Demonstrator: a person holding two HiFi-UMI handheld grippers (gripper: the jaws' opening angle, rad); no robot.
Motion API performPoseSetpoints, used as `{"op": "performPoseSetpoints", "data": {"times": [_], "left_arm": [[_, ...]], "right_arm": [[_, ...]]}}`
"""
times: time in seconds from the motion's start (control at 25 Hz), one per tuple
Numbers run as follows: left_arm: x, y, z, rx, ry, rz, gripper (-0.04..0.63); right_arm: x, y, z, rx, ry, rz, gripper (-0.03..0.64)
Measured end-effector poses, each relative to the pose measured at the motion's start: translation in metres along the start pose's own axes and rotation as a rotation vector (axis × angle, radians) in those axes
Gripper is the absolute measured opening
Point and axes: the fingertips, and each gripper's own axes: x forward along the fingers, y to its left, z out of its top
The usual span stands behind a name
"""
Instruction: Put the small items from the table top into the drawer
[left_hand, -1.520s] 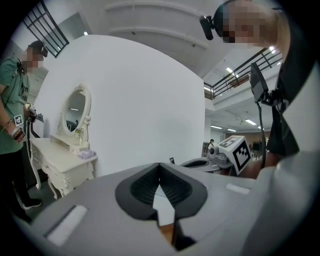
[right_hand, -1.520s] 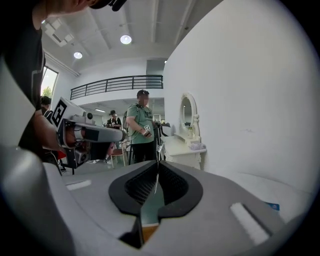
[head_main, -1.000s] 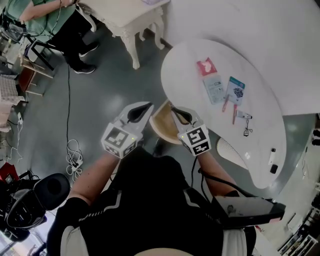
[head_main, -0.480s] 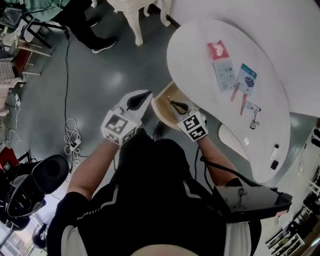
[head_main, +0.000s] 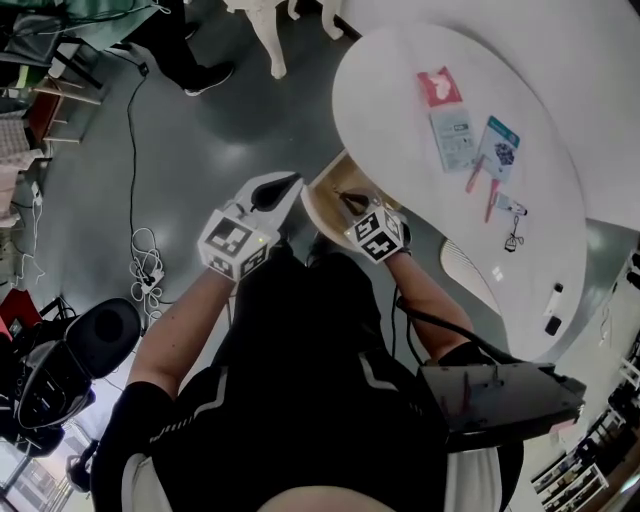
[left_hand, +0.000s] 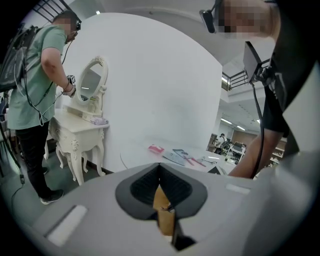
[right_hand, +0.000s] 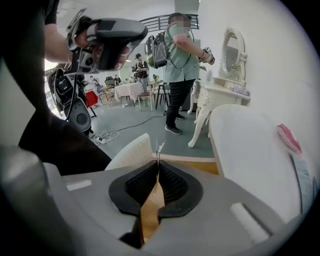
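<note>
An open drawer with a wooden inside juts out from under the white oval table. My right gripper hangs over the drawer, shut on a thin metal item that pokes out past its tips. The left gripper is shut and empty, just left of the drawer. On the table top lie a pink packet, two cards, red pens and a small keychain. In the right gripper view the drawer front shows below the right gripper.
A small black item lies near the table's right edge. A person in a green shirt stands at a white dressing table beyond. Cables trail on the grey floor to the left, near a black seat.
My right gripper has moved forward and now sits over the open drawer with the metal item. The left gripper has stayed about where it was. The head view has shifted slightly.
</note>
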Motion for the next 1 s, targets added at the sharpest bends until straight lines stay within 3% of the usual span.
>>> {"op": "performPoseSetpoints", "data": {"times": [0.2, 0.36, 1.0], "left_arm": [[0.001, 0.000, 0.001, 0.030, 0.028, -0.016, 0.000], [0.003, 0.000, -0.008, -0.001, 0.047, -0.015, 0.000], [0.013, -0.009, -0.045, -0.060, 0.107, -0.028, 0.000]], "right_arm": [[0.020, -0.004, -0.030, -0.034, 0.079, 0.016, 0.017], [0.032, 0.001, -0.037, -0.103, 0.117, 0.035, 0.017], [0.094, -0.001, -0.089, -0.184, 0.282, 0.090, 0.017]]}}
